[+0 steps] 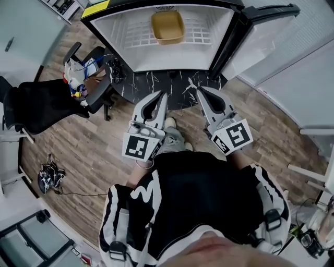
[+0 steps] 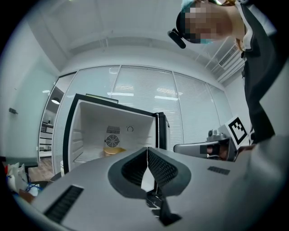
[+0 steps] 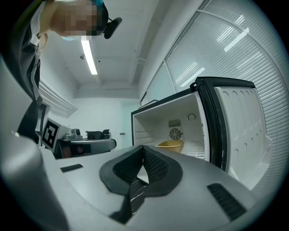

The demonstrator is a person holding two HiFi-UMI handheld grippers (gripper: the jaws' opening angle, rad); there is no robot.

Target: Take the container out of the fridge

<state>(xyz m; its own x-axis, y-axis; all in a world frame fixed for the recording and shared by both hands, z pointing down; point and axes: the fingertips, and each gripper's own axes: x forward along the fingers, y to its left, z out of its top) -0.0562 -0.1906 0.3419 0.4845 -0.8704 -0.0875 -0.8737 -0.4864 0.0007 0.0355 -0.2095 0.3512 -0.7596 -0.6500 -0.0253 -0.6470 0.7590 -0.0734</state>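
From above, a white-lined fridge with a black frame (image 1: 121, 37) stands with its door (image 1: 263, 28) swung wide. A shallow tan plastic container (image 1: 167, 26) sits on the white wire shelf (image 1: 201, 32) inside, near the back. A yellow sticker (image 1: 96, 9) on the fridge's top edge carries print too small to read. The left gripper (image 1: 163, 95) and the right gripper (image 1: 198, 89) hover over a black marble-patterned mat (image 1: 172, 82), well short of the container, each bearing a cube with black-and-white square markers.

In the left gripper view, the ribbed black jaws are pressed together with nothing between them; the container lies far behind, deep in the fridge.

In the right gripper view, those jaws are likewise clenched and empty, with the container beyond them on the shelf below a round fan grille (image 3: 174, 134).
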